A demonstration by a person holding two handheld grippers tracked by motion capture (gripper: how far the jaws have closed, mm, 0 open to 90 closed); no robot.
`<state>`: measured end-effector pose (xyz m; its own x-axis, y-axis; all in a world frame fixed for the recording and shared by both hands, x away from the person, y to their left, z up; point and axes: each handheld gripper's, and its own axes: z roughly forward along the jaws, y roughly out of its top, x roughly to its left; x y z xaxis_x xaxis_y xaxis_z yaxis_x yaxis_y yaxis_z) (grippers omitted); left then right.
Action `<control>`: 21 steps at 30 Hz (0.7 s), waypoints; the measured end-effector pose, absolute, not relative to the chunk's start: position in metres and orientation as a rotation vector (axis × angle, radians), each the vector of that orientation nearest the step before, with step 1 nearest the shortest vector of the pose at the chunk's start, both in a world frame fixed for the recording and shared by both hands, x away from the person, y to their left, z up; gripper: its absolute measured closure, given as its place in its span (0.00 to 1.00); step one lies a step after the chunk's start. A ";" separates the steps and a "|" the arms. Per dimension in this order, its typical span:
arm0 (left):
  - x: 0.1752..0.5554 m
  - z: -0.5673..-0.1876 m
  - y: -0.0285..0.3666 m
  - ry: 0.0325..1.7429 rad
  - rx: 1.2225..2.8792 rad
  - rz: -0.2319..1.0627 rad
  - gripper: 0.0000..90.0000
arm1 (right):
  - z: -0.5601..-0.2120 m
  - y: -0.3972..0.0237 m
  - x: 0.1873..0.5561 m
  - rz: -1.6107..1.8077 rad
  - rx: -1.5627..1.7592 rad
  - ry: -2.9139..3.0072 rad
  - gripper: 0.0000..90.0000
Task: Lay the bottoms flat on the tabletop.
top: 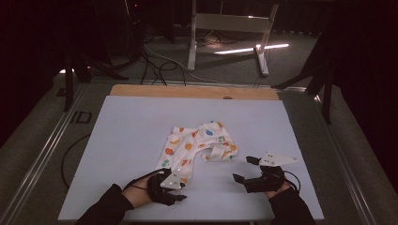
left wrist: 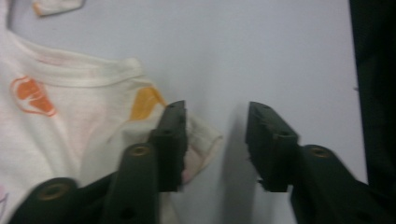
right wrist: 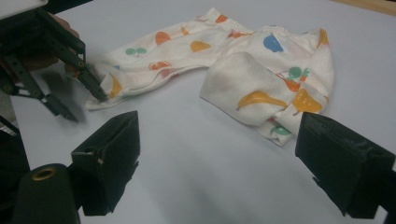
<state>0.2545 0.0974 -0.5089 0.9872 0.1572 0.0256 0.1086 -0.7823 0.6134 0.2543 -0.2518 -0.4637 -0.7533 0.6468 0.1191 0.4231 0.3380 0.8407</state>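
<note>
Left gripper (top: 174,187), half-open jaws straddling the baby pants' (top: 197,145) cuff corner to grab it, grips nothing yet

Cream baby trousers (top: 197,146) with orange, blue and green fruit print, pale lilac tabletop (top: 122,140), black tools

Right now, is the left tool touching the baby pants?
Touching. In the left gripper view one jaw of the left tool rests on the cuff corner of the baby pants; the other jaw stands apart over the bare table.
</note>
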 end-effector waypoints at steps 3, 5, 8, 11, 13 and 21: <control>0.254 -0.510 0.098 0.191 2.462 0.133 0.82 | -0.464 -0.251 0.254 1.374 0.964 2.370 0.16; 0.256 -0.509 0.099 0.225 2.457 0.152 0.96 | -0.463 -0.251 0.254 1.368 0.952 2.373 0.16; 0.254 -0.505 0.096 0.234 2.426 0.101 0.98 | -0.463 -0.252 0.255 1.369 0.951 2.373 0.16; 0.249 -0.497 0.087 0.213 2.408 0.053 0.98 | -0.462 -0.251 0.254 1.380 0.957 2.362 0.16; 0.248 -0.492 0.080 0.226 2.382 0.034 0.98 | -0.461 -0.251 0.254 1.381 0.950 2.362 0.16; 0.259 -0.484 0.061 0.256 2.326 -0.041 0.97 | -0.460 -0.251 0.254 1.391 0.952 2.351 0.16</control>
<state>0.2591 0.0608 -0.4840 0.9792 0.1717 -0.1077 0.1967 -0.6754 0.7108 0.2537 -0.2515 -0.4600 -0.7559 0.6451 0.1116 0.4085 0.3315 0.8504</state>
